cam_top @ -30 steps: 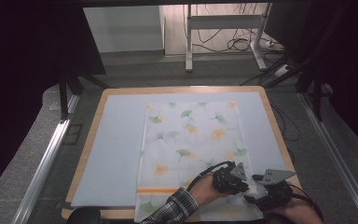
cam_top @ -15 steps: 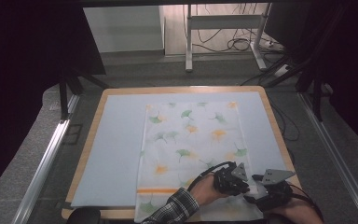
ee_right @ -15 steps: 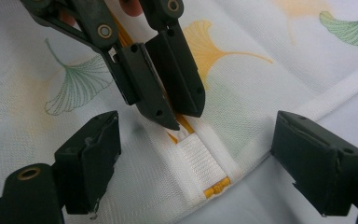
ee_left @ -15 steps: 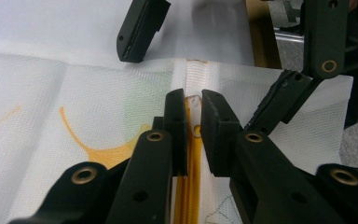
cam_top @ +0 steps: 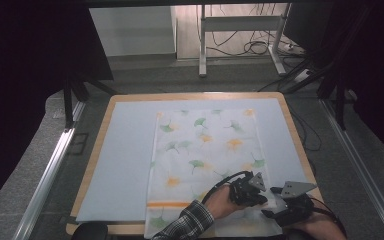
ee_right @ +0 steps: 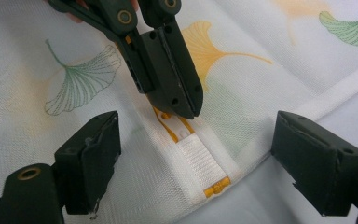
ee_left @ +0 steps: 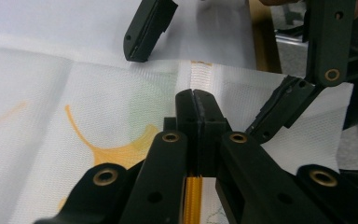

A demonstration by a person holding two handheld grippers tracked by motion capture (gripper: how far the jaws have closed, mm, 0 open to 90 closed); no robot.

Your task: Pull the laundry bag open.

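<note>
High view: mesh bag (cam_top: 205,160) with ginkgo-leaf print lying flat on the pale mat (cam_top: 125,165) of the tabletop (cam_top: 300,145), toward its right half; both grippers working at the near right corner of the bag, left gripper (cam_top: 265,196) and right gripper (cam_top: 276,210) just beside each other. Left gripper view: jaws together, having just been closing, apparently pinching the orange zipper pull (ee_left: 193,193) at the white fabric tab (ee_left: 201,74). Right gripper view: right gripper (ee_right: 196,163) with jaws wide apart, straddling the fabric tab (ee_right: 200,161) and zipper end (ee_right: 216,189) without touching either; left gripper (ee_right: 182,105) clamped on the pull just above the tab. Judged step: start of unzipping, pull gripped, bag end not yet anchored. Next move likely calls for closing the right jaws on the tab, then drawing the pull along the zipper line, keeping the mesh taut.
</note>
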